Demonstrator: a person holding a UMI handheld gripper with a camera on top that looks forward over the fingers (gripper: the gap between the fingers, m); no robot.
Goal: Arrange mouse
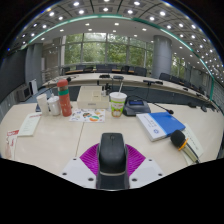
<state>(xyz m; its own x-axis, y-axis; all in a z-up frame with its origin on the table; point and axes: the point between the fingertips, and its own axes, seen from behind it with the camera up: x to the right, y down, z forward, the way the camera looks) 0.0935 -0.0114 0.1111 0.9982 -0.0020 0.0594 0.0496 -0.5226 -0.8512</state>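
Note:
A black computer mouse sits between my gripper's fingers, held above the pale wooden table. My gripper is shut on the mouse, with the magenta pads pressing its two sides. The mouse hides the gap between the fingers and the table straight beneath it.
Beyond the fingers stand a paper cup, a dark device and a colourful leaflet. A blue book and a marker lie to the right. Bottles and cups stand to the left, papers nearer.

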